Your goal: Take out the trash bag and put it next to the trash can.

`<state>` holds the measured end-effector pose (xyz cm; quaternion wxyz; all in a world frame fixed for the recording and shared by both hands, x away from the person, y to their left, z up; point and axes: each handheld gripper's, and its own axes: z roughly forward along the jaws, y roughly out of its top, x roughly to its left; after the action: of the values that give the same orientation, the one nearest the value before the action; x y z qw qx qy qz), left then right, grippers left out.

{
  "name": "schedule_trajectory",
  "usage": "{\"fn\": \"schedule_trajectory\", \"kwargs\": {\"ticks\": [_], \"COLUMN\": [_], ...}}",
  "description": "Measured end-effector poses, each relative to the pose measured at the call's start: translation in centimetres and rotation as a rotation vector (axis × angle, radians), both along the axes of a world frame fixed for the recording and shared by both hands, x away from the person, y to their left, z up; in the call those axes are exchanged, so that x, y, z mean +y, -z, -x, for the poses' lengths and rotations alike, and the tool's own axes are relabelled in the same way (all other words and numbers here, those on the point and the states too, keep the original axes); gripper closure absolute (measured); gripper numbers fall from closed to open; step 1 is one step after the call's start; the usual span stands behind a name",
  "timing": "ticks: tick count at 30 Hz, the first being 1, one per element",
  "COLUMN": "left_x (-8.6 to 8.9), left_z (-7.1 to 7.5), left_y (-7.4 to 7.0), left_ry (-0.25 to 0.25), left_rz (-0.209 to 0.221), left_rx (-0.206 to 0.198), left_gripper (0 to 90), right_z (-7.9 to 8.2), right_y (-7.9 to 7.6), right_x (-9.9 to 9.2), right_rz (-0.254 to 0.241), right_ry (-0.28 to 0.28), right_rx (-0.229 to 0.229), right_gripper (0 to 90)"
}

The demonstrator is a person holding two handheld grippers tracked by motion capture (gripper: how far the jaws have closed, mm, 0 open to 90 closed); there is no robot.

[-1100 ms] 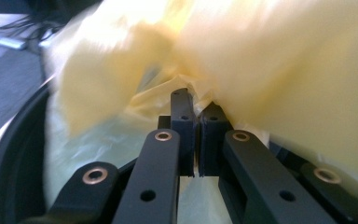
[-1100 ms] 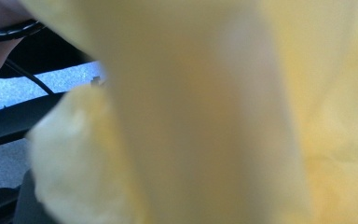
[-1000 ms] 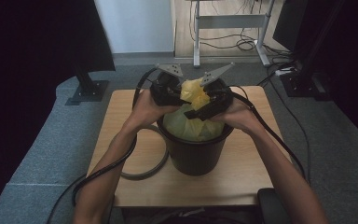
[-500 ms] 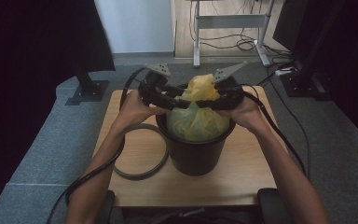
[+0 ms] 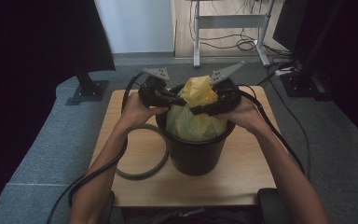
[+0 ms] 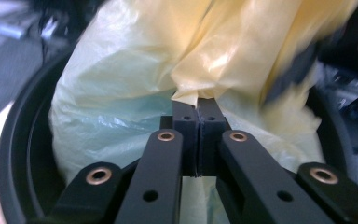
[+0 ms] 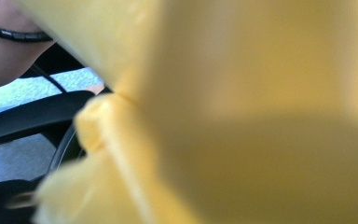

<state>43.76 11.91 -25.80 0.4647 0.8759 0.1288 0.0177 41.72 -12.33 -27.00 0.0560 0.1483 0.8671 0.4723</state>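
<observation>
Your left gripper [image 6: 198,109] has its jaws pressed together on a fold of the yellow bag [image 5: 196,108], which sits bunched in the black bin [image 5: 193,151] at the centre of the high view. Your right gripper [image 5: 196,111] meets the bag's gathered top from the right; whether it grips I cannot tell. The neck rises upright between both tools, equally near each.

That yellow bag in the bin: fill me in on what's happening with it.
A person is gathering the top of the yellow bag that sits in the black bin on the wooden table. The left tool is shut on a fold of the plastic. The right tool is against the bag; its grip can't be made out.
</observation>
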Motion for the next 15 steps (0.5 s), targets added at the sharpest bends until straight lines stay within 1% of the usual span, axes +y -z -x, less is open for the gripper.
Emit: {"fn": "schedule_trajectory", "kwargs": {"ticks": [1,2,4,6,7,8,9,10,12,13,14,15], "left_x": [-0.2,-0.5,-1.1,-1.9,-2.3,-2.6,-2.8,-2.9,-3.0,-2.9,-2.7,-2.6], "left_z": [0.1,0.2,0.4,0.6,0.7,0.8,0.9,1.0,1.1,1.1,1.1,1.1], "left_y": [-0.2,-0.4,-0.6,-0.7,-0.7,-0.7,-0.8,-0.9,-1.0,-1.0,-1.0,-1.0], "left_ry": [0.009,0.014,0.036,0.068,0.078,0.088,0.096,0.102,0.098,0.095,0.087,0.080], "left_rz": [0.007,0.004,0.011,0.019,0.016,0.015,0.018,0.020,0.016,0.016,0.021,0.019], "left_rx": [-0.003,-0.007,-0.013,-0.013,-0.019,-0.022,-0.023,-0.030,-0.039,-0.040,-0.039,-0.038], "left_gripper": [89.3,89.4,89.4,89.4,89.3,89.3,89.4,89.5,89.6,89.6,89.5,88.7], "right_z": [-0.1,-0.1,-0.1,0.0,0.0,0.1,0.1,0.1,0.3,0.2,0.2,0.2], "right_y": [0.2,0.3,0.3,0.2,0.1,0.1,0.1,0.2,0.4,0.5,0.6,0.6], "right_x": [0.3,0.5,1.0,1.6,1.9,2.2,2.5,2.7,2.9,2.9,2.8,2.7], "right_rz": [0.007,0.013,0.003,0.008,0.021,0.034,0.049,0.073,0.136,0.150,0.155,0.154], "right_ry": [-0.001,0.006,0.010,0.017,0.020,0.026,0.027,0.028,0.039,0.042,0.040,0.045], "right_rx": [-0.001,-0.007,-0.007,-0.018,-0.033,-0.033,-0.036,-0.042,-0.068,-0.068,-0.064,-0.069], "right_gripper": [35.9,30.5,22.1,18.7,18.8,19.9,22.6,27.7,45.8,53.6,61.9,68.1]}}
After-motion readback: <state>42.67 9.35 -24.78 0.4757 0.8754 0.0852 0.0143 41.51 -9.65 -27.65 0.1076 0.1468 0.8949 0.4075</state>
